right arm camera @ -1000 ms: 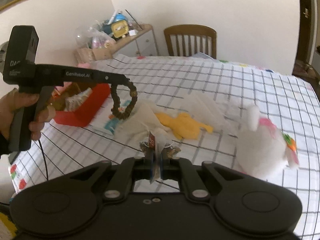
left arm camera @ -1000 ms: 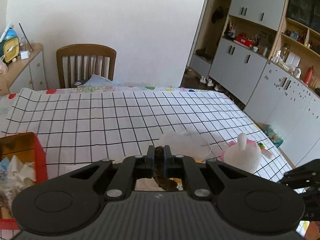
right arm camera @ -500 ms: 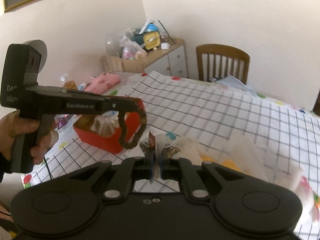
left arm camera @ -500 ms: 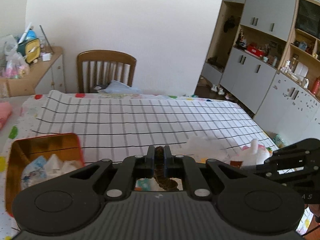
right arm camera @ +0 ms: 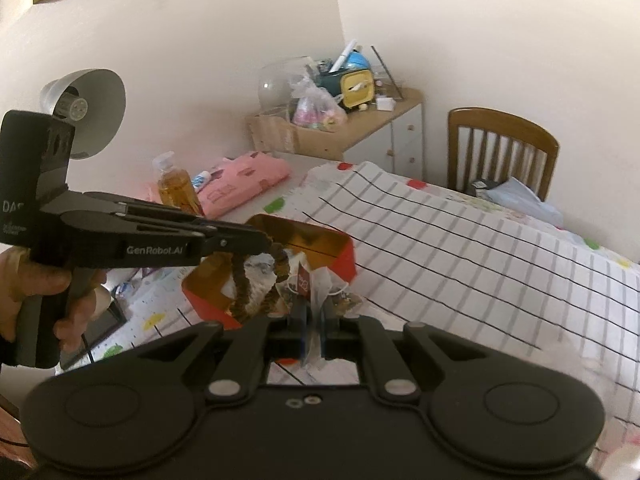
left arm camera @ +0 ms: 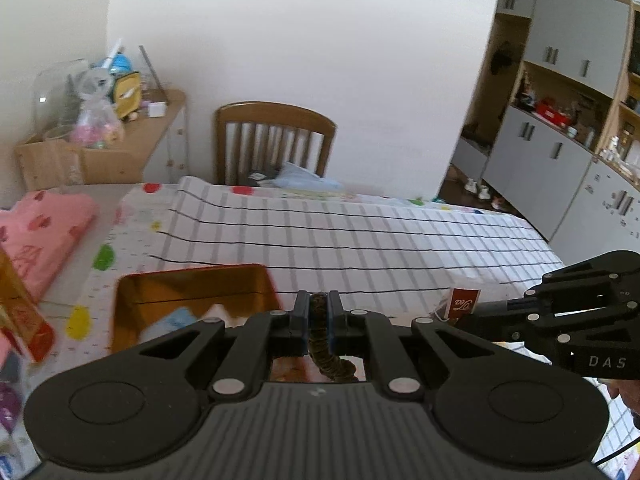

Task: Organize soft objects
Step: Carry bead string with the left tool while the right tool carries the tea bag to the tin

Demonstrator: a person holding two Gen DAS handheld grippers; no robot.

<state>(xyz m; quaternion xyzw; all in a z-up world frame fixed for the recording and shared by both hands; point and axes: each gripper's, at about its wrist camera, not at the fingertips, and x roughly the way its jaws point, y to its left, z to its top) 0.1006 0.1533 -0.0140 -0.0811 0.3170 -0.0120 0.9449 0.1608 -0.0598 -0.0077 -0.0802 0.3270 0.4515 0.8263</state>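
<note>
My left gripper (left arm camera: 318,310) is shut on a brown beaded loop (left arm camera: 334,362), which hangs below its jaws. In the right wrist view the left gripper (right arm camera: 262,240) reaches in from the left, and the loop (right arm camera: 240,286) dangles over the red tin (right arm camera: 347,266). My right gripper (right arm camera: 314,322) is shut on a bunch of tea bags (right arm camera: 322,286) with a red tag (right arm camera: 303,280). It is just short of the tin. In the left wrist view the tin (left arm camera: 192,280), gold inside, holds pale soft items, and the right gripper (left arm camera: 458,318) comes in from the right with the tag (left arm camera: 463,303).
A checked cloth (left arm camera: 360,240) covers the table. A folded pink cloth (right arm camera: 244,178) and a bottle of amber liquid (right arm camera: 178,190) lie left of the tin. A wooden chair (left arm camera: 276,140) stands at the far end, beside a cluttered side cabinet (right arm camera: 340,120). Grey cupboards (left arm camera: 560,160) line the right.
Both grippers have swung left across the table, each keeping its load. The red tin is now close in front. The white plush and yellow toy have left view.
</note>
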